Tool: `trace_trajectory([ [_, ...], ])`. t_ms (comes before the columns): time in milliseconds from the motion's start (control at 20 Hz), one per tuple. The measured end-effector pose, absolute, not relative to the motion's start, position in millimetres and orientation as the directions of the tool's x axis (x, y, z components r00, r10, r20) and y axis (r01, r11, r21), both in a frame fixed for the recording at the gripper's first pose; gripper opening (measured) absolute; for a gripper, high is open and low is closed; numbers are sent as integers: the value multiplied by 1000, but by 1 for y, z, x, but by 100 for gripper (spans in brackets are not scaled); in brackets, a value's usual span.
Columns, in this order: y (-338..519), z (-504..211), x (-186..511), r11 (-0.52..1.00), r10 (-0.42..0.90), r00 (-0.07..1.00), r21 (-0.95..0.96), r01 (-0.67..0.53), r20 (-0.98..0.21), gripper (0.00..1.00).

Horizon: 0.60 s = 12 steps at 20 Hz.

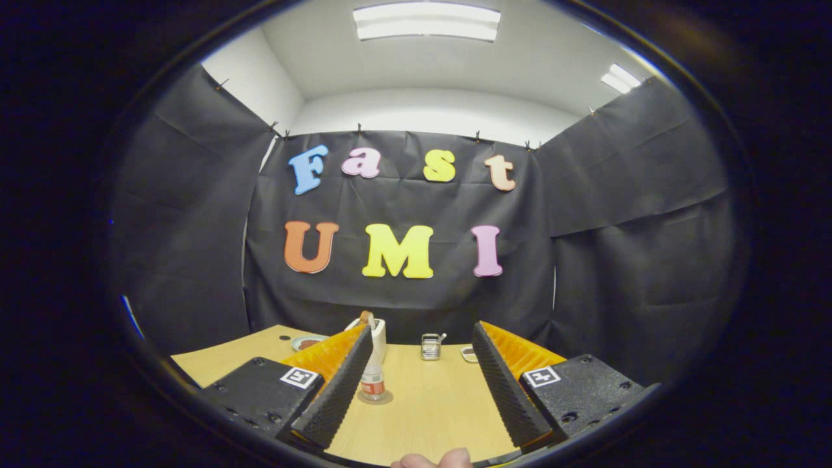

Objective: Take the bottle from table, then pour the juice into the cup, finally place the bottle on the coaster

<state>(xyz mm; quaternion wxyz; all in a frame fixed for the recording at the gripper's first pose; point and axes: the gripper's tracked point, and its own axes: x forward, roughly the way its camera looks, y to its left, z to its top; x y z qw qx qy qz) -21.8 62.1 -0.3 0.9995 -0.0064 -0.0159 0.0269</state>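
Wooden table (429,403) carries the bottle (374,383), upright on a round coaster (376,398) beside the left finger, cup (430,346) near the far edge. Gripper (422,383) gapes wide, holding nothing; this fits either a pickup or a release, so keep the fingers off the bottle's side
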Motion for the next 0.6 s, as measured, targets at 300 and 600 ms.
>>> trace_trajectory([
  [300, 87, -17, -28, 997, 70, 997, -25, -69, 18, 99],
  [600, 87, -17, -24, 997, 71, 997, -25, -71, 16, 99],
])
